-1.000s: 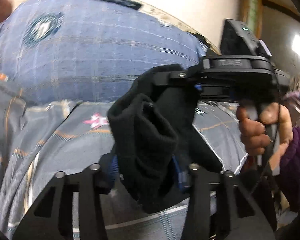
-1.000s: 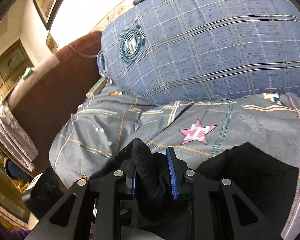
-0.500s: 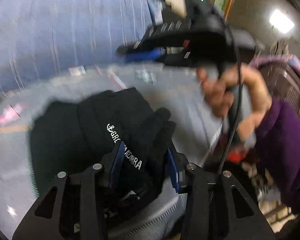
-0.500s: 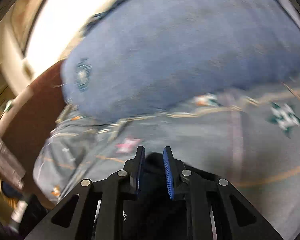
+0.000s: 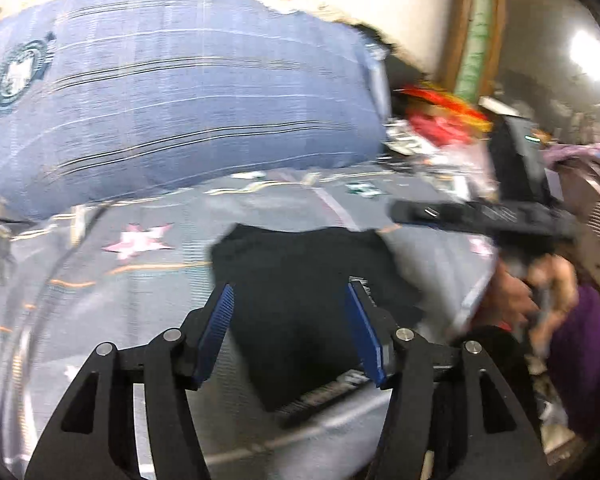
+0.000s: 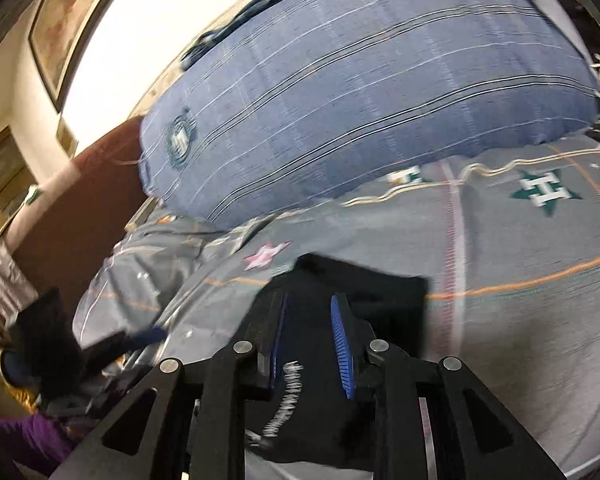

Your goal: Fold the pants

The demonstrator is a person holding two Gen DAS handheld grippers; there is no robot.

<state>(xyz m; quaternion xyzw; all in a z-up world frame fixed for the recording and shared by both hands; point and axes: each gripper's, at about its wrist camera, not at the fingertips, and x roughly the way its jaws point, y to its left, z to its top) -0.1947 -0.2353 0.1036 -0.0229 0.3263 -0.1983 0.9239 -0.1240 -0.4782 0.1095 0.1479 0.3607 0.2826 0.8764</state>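
Observation:
The black pants [image 5: 300, 280] lie folded in a flat dark block on the grey bedsheet [image 5: 132, 304]. My left gripper [image 5: 291, 286] hovers over their near edge. Its jaws are opening, with the blue pads [image 5: 220, 320] wide apart and clear of the cloth. In the right wrist view the pants [image 6: 384, 296] lie under my right gripper [image 6: 310, 298]. Those jaws are opening too, and the narrow gap between them shows flat cloth with white lettering [image 6: 288, 380], not pinched. The right gripper [image 5: 480, 216] also shows blurred at the right of the left view, held by a hand [image 5: 512, 300].
A big blue checked pillow [image 5: 172, 104] fills the back of the bed. The sheet carries star prints [image 6: 544, 192]. A brown headboard [image 6: 80, 208] stands to the left, and a cluttered heap of red things [image 5: 440, 116] lies beyond the bed's right side. A purple sleeve [image 5: 580, 360] is at the right.
The pants hung bunched between both grippers, then came down flat on the sheet. Both grippers have let go; the left jaws have spread wide and the right ones a little.

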